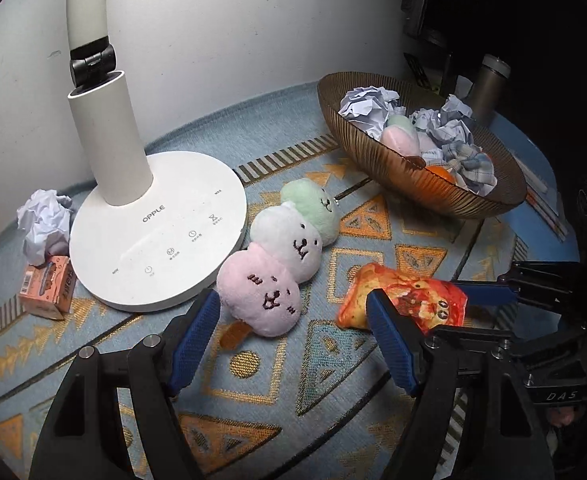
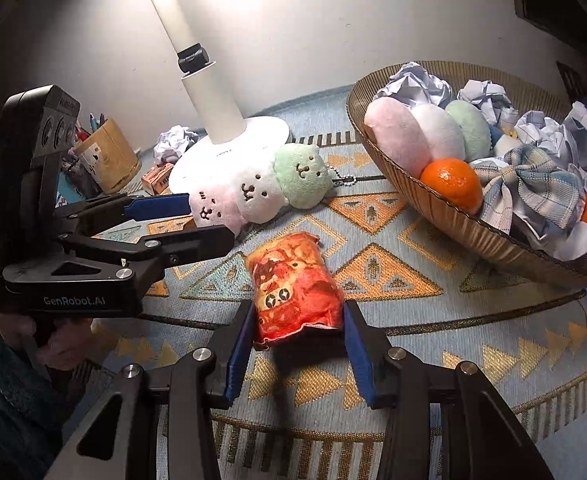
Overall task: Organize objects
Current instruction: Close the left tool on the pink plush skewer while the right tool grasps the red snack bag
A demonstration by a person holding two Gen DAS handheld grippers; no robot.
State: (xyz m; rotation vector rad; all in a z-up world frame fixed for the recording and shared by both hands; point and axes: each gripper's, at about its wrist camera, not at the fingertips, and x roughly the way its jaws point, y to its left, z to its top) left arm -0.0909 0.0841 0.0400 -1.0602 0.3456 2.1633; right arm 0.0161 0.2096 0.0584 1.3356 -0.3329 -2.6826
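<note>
Red snack pouch (image 2: 295, 284) lies on the desk, your right tongs (image 2: 297, 344) pinching its near end to carry it to the bowl (image 2: 445, 216); left tongs (image 1: 293, 340) gape, empty, at the dango plush (image 1: 281, 248).

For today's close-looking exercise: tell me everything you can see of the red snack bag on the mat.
The red snack bag is a small, puffy pouch, glossy like foil or plastic, printed in red and orange with two cartoon eyes and crimped ends. It lies flat on the patterned mat, in front of the three-ball plush toy. The right claw has its blue pads against the bag's near end, one on each side.
</note>
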